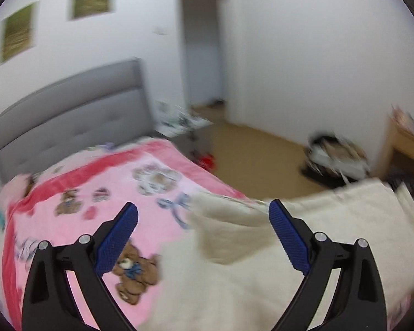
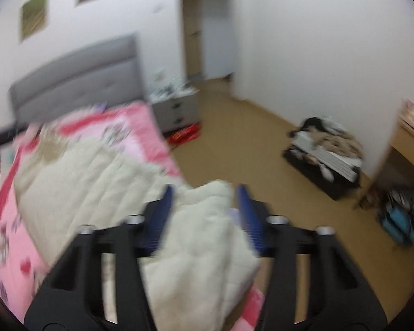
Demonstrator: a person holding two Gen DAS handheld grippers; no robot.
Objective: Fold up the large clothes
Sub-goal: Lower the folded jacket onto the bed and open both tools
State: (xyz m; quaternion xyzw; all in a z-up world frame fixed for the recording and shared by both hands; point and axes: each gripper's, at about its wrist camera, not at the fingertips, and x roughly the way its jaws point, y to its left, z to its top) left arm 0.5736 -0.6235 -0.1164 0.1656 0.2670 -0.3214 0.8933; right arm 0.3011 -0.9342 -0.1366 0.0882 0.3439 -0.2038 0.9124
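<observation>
A cream quilted garment [image 1: 248, 270] lies on the pink cartoon-print bed cover [image 1: 77, 220]. My left gripper [image 1: 202, 215] is wide open above it, its blue pads [image 1: 118, 237] spread, holding nothing. In the right wrist view the same garment [image 2: 96, 176] stretches across the bed, and a thick fold of it [image 2: 204, 237] sits between the blue fingers [image 2: 248, 215] of my right gripper [image 2: 205, 195]. The fingers stand partly apart around the fold at the bed's right edge. Both views are motion-blurred.
A grey headboard [image 1: 69, 110] stands at the back. A grey nightstand [image 2: 176, 110] sits beside the bed, a red item [image 2: 184, 135] below it. A pile of things [image 2: 325, 149] lies by the white wall, a wooden desk [image 2: 411, 143] and blue bag [image 2: 397, 218] at right.
</observation>
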